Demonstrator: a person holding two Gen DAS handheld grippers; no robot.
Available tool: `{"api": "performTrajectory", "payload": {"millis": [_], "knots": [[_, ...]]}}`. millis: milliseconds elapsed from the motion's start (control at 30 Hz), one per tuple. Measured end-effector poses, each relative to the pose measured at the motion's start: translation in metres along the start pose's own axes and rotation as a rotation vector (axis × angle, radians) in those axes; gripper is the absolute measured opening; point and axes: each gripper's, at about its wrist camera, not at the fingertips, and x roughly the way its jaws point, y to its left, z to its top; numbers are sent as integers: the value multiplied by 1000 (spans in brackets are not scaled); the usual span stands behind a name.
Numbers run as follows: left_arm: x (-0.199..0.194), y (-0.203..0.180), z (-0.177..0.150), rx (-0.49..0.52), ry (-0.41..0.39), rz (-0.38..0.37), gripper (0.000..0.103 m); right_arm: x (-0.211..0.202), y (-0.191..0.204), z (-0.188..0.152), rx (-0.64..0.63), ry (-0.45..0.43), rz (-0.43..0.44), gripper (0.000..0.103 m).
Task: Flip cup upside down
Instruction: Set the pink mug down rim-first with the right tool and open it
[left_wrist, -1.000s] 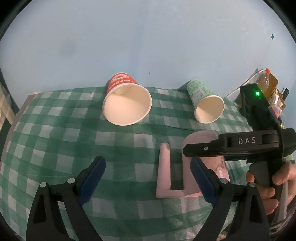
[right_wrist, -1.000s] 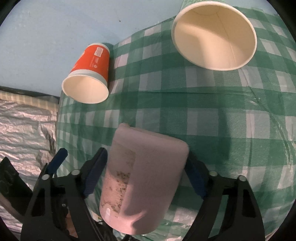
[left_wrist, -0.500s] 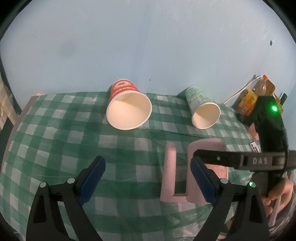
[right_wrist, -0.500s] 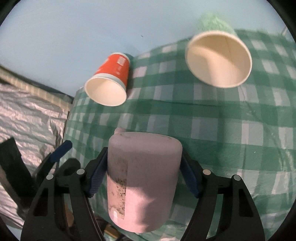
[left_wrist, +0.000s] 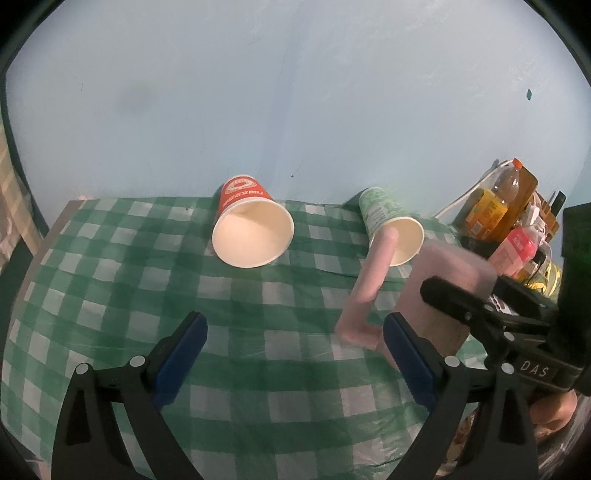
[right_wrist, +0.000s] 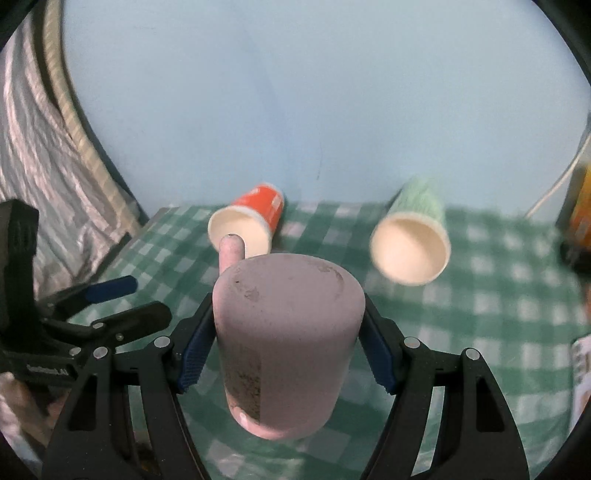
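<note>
A pink mug (right_wrist: 286, 339) with a handle (right_wrist: 231, 251) is held in my right gripper (right_wrist: 284, 350), whose blue pads press on both its sides; the mug's closed base faces the camera and it is raised off the cloth. In the left wrist view the mug (left_wrist: 452, 291) is tilted at the right, its handle (left_wrist: 369, 284) towards the middle. My left gripper (left_wrist: 291, 354) is open and empty over the green checked tablecloth (left_wrist: 147, 280), left of the mug.
A red paper cup (left_wrist: 251, 229) and a green paper cup (left_wrist: 391, 225) lie on their sides at the back of the table, mouths towards me. Bottles and clutter (left_wrist: 506, 214) stand at the far right. A blue wall rises behind.
My right gripper has lifted the mug off the cloth and rotated it, so the base now faces the camera more squarely. The left gripper has stayed open and pulled back a little.
</note>
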Motion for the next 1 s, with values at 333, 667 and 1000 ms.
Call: {"api": "performTrajectory", "payload": {"millis": [333, 667, 1000], "knots": [[-1, 0, 0, 4, 0, 3, 97, -5, 12, 0, -135, -125, -158, 73], [3, 4, -2, -2, 13, 2, 97, 19, 1, -11, -151, -116, -210, 73], [2, -1, -4, 9, 13, 3, 97, 25, -1, -37, -159, -95, -201, 73]]}}
